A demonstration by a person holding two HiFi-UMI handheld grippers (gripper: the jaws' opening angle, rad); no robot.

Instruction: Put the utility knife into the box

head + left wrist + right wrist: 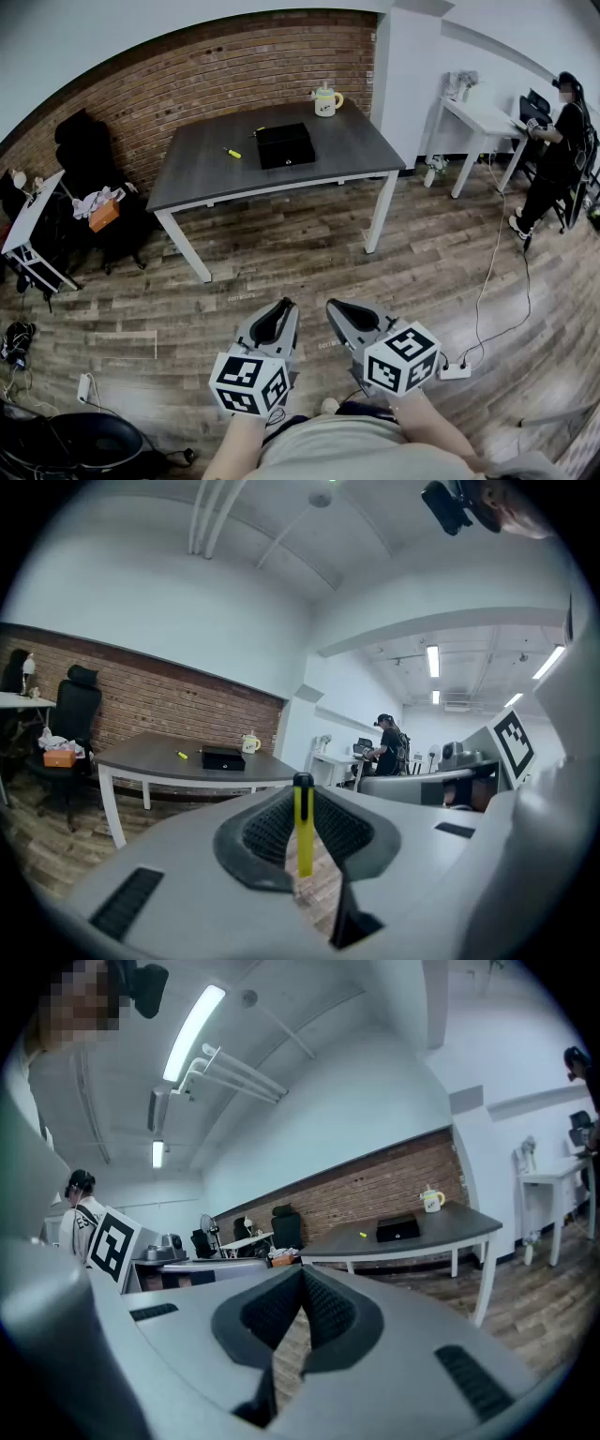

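My left gripper (302,787) pinched a slim yellow black-tipped strip (303,841), right gripper (302,1274) closed empty; small yellow utility knife (232,153) looked light, slick, so grab mid-body.

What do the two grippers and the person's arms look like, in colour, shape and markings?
The left gripper and the right gripper are alike: light grey tapered shells with black ribbed pads inside. Each carries a white cube printed with black square markers. The person wears a pale top, and no sleeves cover the forearms.
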